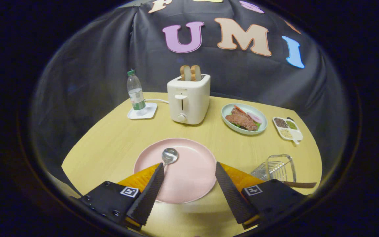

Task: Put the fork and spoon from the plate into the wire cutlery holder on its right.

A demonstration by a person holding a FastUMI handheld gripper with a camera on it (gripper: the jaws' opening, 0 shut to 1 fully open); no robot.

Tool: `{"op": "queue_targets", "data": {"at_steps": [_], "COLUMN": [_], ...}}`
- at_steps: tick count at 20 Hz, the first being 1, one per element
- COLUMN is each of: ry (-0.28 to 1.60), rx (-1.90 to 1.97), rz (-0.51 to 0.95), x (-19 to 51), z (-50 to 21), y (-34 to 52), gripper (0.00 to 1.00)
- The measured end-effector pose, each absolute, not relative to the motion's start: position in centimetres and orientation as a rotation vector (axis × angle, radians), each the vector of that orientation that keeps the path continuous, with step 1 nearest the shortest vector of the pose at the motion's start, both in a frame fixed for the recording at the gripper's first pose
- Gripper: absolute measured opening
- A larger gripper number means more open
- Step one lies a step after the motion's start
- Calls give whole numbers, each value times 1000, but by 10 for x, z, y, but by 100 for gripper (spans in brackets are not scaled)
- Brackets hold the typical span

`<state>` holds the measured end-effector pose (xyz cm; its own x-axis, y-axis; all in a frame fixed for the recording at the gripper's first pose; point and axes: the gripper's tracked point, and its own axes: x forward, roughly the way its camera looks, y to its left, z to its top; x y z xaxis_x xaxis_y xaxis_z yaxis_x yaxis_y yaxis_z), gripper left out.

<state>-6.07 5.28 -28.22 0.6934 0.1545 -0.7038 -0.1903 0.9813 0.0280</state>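
The claw [189,179] hangs spread over the pink plate [189,184]; it should swing left, straddling the spoon [169,155] handle squarely.

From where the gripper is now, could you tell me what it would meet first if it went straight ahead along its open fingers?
Most likely the pink plate, which lies between and just ahead of the open gripper. The spoon sits toward the left finger. Beyond them stands the toaster. Depth is hard to judge.
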Motion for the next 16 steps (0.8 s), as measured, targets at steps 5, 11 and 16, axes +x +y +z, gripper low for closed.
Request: {"op": "queue_targets", "data": {"at_steps": [5,11,16], "ry": [830,905,929], "rx": [-53,-89,-124], "rz": [199,207,219], "x": [-67,-71,-72], "z": [-321,-360,-368], "y": [80,96,101], "gripper": [100,100,57]}}
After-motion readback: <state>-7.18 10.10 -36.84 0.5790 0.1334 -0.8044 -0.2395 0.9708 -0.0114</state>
